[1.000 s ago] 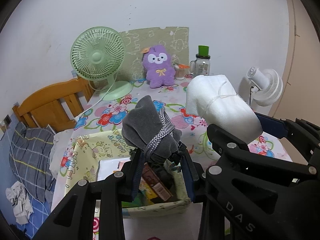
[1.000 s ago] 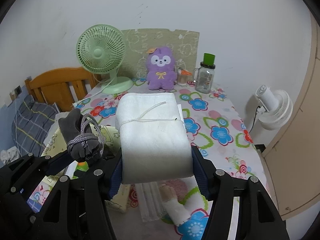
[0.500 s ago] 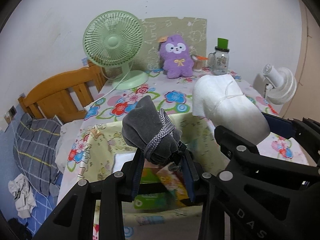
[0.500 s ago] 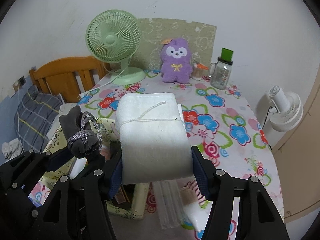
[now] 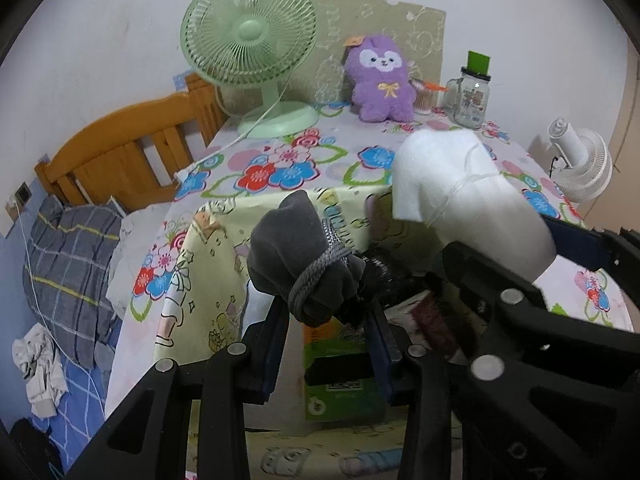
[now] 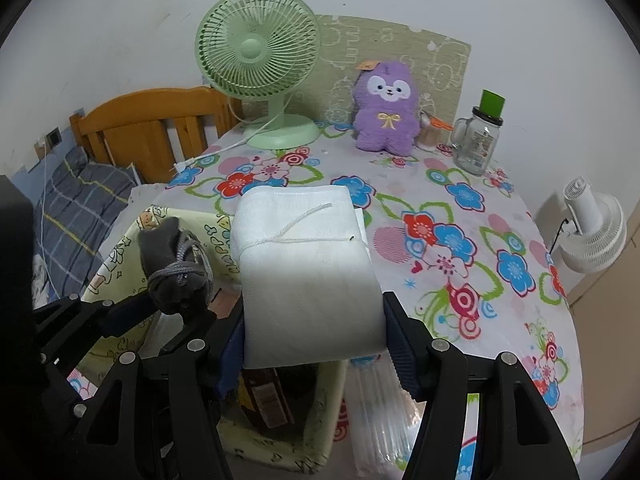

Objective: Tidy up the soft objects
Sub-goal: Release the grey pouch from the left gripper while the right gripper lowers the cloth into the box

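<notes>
My left hand-held gripper point(image 5: 326, 332), jaws just eased, holds the grey bundle point(image 5: 302, 268) and my right point(image 6: 314, 344) clamps the white roll point(image 6: 308, 276), both above the yellow bin point(image 6: 276, 454); lower squarely, release inside.

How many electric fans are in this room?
2: a green desk fan at the flowered table's back left, and a white fan beyond its right edge. Others may be hidden.
</notes>
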